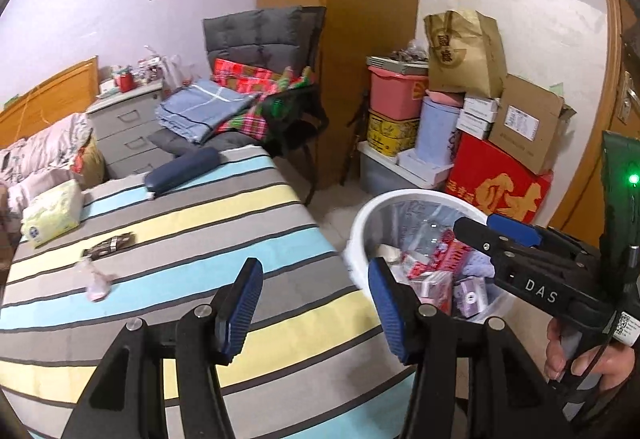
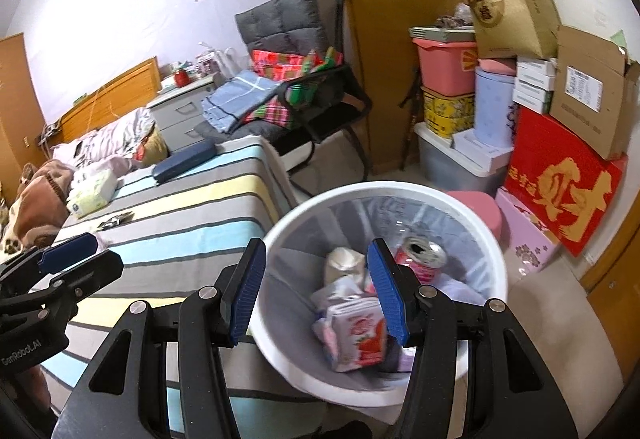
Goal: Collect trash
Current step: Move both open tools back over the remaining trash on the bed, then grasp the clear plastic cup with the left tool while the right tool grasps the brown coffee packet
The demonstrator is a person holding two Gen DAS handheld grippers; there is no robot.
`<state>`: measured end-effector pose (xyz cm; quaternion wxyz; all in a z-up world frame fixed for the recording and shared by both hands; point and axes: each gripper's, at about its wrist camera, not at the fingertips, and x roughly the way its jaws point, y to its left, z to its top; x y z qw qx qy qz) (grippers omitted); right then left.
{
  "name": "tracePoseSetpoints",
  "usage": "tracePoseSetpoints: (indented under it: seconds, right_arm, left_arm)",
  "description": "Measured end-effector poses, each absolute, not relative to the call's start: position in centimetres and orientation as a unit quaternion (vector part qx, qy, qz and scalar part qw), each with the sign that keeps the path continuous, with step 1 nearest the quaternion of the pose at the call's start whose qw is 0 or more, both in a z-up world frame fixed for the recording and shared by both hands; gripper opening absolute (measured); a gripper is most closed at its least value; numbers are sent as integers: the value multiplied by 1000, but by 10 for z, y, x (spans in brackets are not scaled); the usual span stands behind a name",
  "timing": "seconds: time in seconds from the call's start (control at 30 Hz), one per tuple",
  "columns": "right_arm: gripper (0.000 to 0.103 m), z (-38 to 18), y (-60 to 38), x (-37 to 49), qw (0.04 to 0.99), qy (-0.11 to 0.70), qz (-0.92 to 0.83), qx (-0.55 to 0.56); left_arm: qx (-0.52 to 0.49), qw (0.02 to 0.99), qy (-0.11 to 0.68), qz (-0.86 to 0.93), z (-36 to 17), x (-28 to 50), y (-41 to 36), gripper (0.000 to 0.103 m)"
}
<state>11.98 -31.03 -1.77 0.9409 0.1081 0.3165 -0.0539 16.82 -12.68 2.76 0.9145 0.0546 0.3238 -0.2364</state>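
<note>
A white trash bin (image 2: 486, 239) stands on the floor beside the striped bed (image 2: 192, 215). It holds a red can (image 2: 420, 259), a strawberry carton (image 2: 360, 339) and other wrappers. My right gripper (image 2: 316, 291) is open and empty just above the bin. My left gripper (image 1: 316, 311) is open and empty over the bed's near corner, left of the bin (image 1: 360, 231). On the bed lie a dark wrapper (image 1: 110, 245) and a crumpled pink piece (image 1: 98, 285).
A tissue pack (image 1: 52, 213) and a dark blue case (image 1: 182, 169) lie on the bed. A chair (image 1: 272, 79) piled with cloth stands behind it. Stacked boxes (image 1: 500, 143) fill the corner behind the bin. A door is at the right.
</note>
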Motion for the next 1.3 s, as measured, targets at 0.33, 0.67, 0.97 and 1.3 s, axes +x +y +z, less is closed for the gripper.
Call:
tracePoseSetpoints:
  seconds: [0.33,0.67,0.97,1.3]
  right_arm:
    - [55,-16,-271,136,943,318,-7,92]
    - [55,-19,-224,159,942,327,39,68]
    - [55,-26,-189,189,935,341,83,55]
    - [55,-38,-162,230,922,365,122,35]
  left_arm:
    - [42,928,319,-186,30,169,-71,60]
    - [8,934,334,-128,15,188,0,60]
    - [-25,933,354,-63,-6,220,66,61]
    - [-8,918,394,-49,-35,276,85,61]
